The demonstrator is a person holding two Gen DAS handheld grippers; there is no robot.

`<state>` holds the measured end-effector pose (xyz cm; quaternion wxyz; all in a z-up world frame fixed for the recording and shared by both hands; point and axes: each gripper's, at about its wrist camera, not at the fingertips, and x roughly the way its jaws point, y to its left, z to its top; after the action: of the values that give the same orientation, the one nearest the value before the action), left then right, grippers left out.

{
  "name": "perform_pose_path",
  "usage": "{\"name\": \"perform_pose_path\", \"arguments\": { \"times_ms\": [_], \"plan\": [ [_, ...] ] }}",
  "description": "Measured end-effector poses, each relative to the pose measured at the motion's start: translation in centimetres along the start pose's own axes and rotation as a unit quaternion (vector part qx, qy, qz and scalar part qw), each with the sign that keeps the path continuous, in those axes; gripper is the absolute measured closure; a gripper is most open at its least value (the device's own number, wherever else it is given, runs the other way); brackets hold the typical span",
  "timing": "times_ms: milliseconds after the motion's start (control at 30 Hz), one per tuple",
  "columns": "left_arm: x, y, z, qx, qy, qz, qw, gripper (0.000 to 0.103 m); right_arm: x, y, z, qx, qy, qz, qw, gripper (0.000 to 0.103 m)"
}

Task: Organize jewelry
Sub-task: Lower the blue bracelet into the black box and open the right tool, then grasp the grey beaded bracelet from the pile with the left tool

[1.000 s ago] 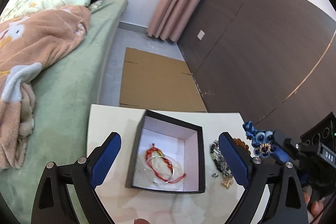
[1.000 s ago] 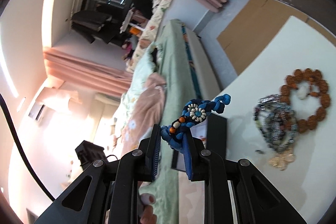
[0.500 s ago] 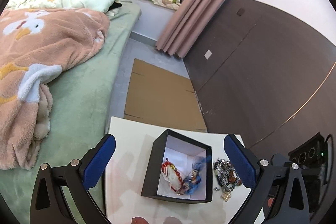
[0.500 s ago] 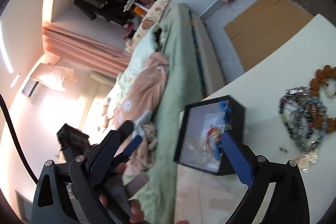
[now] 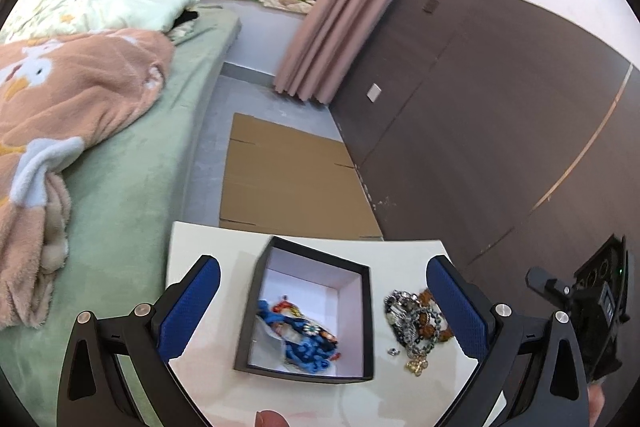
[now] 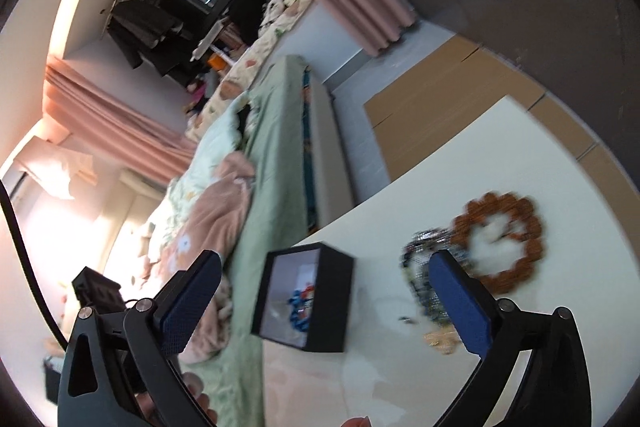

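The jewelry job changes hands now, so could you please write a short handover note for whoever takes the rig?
Left gripper: jaws open, empty.
Right gripper: jaws have just been opening, nothing between them.
Done: the blue knotted ornament and red cord bracelet lie in the black box.
Left: the brown bead bracelet and dark beaded strand are on the white table, right of the box.

The left gripper [image 5: 322, 311] tilts downward with its blue-padded jaws spread wide and nothing between them. The right gripper [image 6: 324, 307] also angles down; its jaws have just been opening and now stand wide apart, gripping nothing. Its dark body [image 5: 592, 311] shows at the right edge of the left wrist view.
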<state>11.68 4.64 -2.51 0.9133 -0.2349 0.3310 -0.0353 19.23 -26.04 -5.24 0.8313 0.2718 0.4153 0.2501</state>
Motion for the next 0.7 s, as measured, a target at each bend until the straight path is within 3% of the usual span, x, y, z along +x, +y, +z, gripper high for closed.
{"name": "perform_pose_path", "arguments": {
  "times_ms": [200,500,567,633,700],
  "plan": [
    [1.3,-3.1,-1.2,0.03,0.013,0.002,0.9995,0.0,-1.7,-1.4,0.3,-0.014,0.008,-0.06,0.998,0.0],
    [3.1,-7.8,-3.2,0.094,0.028,-0.026,0.9948,0.001,-3.7,-5.1,0.8,0.028,0.021,-0.1,0.994,0.0],
    [3.5,-8.7,-3.7,0.109,0.032,-0.031,0.9931,0.007,-4.2,-5.5,0.9,0.031,0.02,-0.103,0.994,0.0],
    [4.2,-9.7,-4.4,0.124,0.044,-0.034,0.9907,0.021,-4.7,-5.8,1.0,0.028,0.018,-0.105,0.994,0.0],
    [4.9,-10.4,-5.0,0.135,0.058,-0.032,0.9886,0.026,-5.1,-6.1,1.2,0.029,0.018,-0.105,0.994,0.0]
  ]
}}
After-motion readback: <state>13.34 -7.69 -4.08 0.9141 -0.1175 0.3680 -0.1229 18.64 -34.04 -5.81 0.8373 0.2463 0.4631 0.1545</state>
